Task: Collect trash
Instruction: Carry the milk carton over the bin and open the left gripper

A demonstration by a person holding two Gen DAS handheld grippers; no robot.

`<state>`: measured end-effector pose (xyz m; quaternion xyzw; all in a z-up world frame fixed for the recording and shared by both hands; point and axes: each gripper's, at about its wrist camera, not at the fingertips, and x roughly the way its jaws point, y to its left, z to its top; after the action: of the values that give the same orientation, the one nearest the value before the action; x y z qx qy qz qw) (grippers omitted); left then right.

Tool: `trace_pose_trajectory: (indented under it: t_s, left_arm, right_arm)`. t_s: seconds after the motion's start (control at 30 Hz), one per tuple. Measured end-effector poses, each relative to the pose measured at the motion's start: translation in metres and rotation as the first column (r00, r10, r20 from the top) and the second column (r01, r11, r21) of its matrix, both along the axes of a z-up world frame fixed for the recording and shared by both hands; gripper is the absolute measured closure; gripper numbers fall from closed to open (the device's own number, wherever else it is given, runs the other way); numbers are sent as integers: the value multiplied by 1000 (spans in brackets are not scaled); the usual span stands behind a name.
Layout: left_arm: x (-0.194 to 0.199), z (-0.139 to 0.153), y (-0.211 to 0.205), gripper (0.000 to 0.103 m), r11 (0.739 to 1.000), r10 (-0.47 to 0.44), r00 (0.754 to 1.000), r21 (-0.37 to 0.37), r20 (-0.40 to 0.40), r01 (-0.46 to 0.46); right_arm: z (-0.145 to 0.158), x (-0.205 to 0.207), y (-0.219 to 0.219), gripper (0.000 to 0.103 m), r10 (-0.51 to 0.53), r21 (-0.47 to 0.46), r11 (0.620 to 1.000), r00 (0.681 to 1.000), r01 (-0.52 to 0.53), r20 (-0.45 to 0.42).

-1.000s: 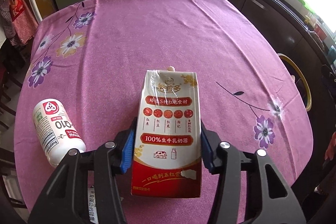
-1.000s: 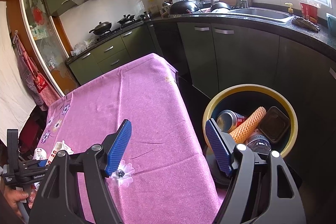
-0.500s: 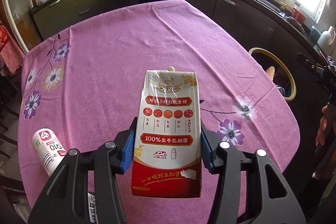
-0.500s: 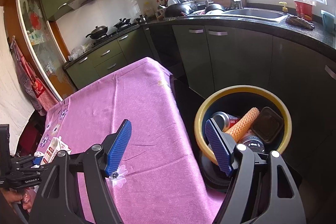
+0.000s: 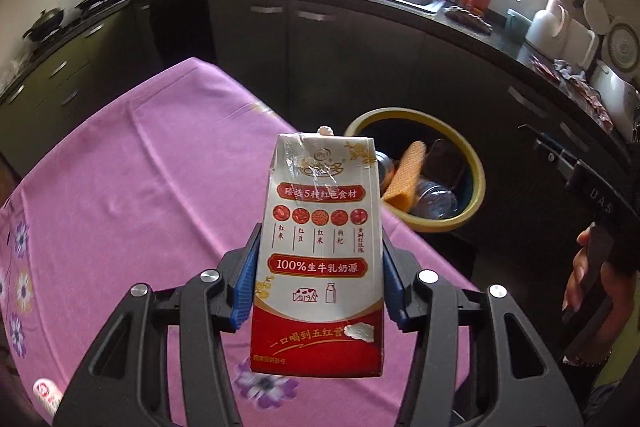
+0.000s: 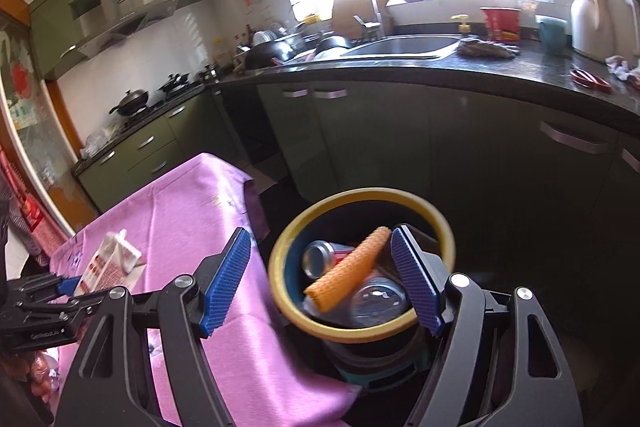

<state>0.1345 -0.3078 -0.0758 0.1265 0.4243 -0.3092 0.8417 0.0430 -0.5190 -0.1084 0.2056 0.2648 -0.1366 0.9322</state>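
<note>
The left tool (image 5: 320, 283) pinches a milk carton (image 5: 320, 251) over the purple-clothed surface (image 5: 140, 195), near its edge. Ahead and to its right stands a yellow-rimmed bin (image 5: 474, 163) holding a corn cob (image 5: 406, 171), a can (image 6: 320, 257) and a jar (image 6: 376, 301). Nothing blocks the way. The right tool (image 6: 322, 279) hangs spread and empty above the bin.

bottle (image 5: 47, 393) cut by frame edge | flower print (image 5: 262, 385) blurred
</note>
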Motion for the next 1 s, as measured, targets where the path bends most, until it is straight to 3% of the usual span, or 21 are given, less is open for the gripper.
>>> trace_pose_trajectory:
  t_s: [0.17, 0.27, 0.47, 0.53, 0.6, 0.7, 0.77, 0.83, 1.0]
  left_arm:
    - [20, -12, -87, 53, 992, -129, 991, 2, -28, 129]
    - [41, -32, -135, 53, 985, -172, 980, -1, -100, 173]
    - [87, -72, -191, 51, 992, -125, 976, 8, -176, 128]
    - [96, -79, -199, 37, 993, -113, 977, 12, -178, 117]
    - [98, -77, -195, 36, 996, -79, 984, 29, -159, 85]
    - [88, -54, -165, 35, 997, -63, 981, -45, -181, 55]
    - [71, -27, -134, 32, 995, -54, 990, -87, -132, 42]
    - [47, -2, -99, 18, 991, -44, 995, -127, -86, 33]
    - [-2, 26, -16, 17, 986, -25, 999, -166, -31, 20]
  right_arm:
    - [-1, -20, -25, 31, -62, 5, 998, 998, 62, 1]
    - [-1, -35, -39, 31, -99, 10, 995, 995, 99, 3]
    - [3, -56, -55, 31, -156, 13, 988, 988, 155, 12]
    - [6, -62, -57, 31, -166, 9, 986, 986, 166, 21]
    - [10, -64, -56, 31, -168, 2, 986, 985, 168, 28]
    - [13, -63, -55, 30, -169, -9, 986, 985, 169, 32]
    - [13, -61, -56, 30, -164, -6, 986, 986, 164, 31]
    - [12, -57, -53, 30, -155, 0, 988, 988, 155, 24]
    - [7, -45, -36, 30, -89, 3, 996, 996, 89, 6]
